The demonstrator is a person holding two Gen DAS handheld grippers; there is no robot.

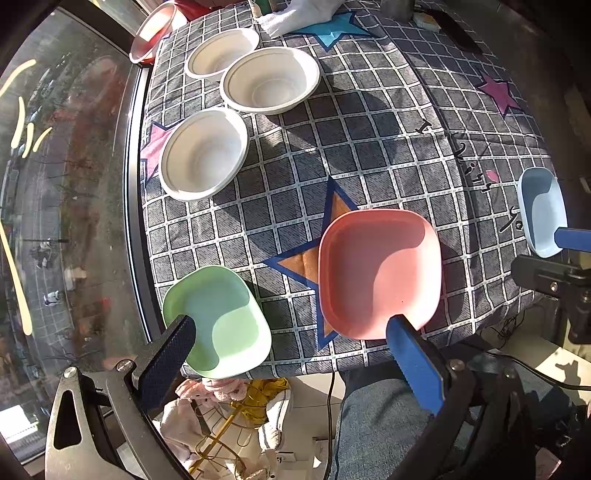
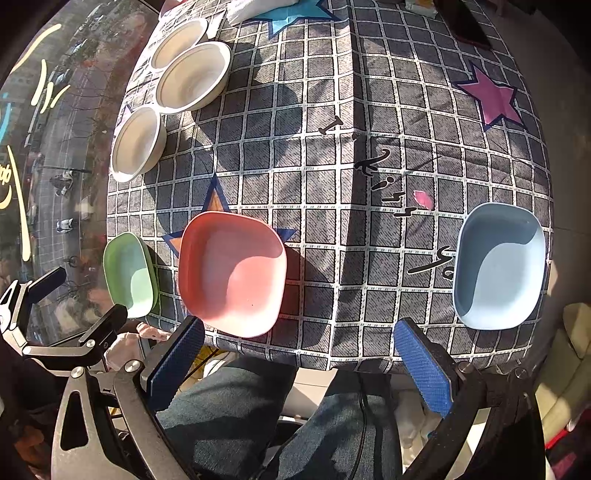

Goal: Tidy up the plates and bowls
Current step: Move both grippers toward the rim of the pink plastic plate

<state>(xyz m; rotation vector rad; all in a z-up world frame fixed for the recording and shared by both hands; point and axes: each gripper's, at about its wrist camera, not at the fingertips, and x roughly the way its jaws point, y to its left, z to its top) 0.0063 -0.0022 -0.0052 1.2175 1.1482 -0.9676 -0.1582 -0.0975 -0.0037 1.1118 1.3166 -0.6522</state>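
Observation:
Three square plates lie along the table's near edge: a green plate point(image 1: 218, 321) point(image 2: 129, 275) at the left, a pink plate point(image 1: 376, 273) point(image 2: 232, 273) in the middle, a blue plate point(image 2: 498, 266) point(image 1: 543, 214) at the right. Three white bowls point(image 1: 205, 153) point(image 1: 269, 79) point(image 1: 221, 51) stand apart along the left side; they also show in the right wrist view point(image 2: 138, 144) point(image 2: 192, 75) point(image 2: 179, 42). My left gripper point(image 1: 291, 325) is open and empty, hovering between the green and pink plates. My right gripper point(image 2: 299, 328) is open and empty at the front edge between the pink and blue plates.
The table carries a grey checked cloth with stars point(image 1: 369, 147). A pink basin point(image 1: 151, 31) sits at the far left corner, a white towel point(image 1: 295, 14) at the back. A window point(image 1: 66, 184) runs along the left. A person's legs in jeans point(image 2: 240, 413) are below the table edge.

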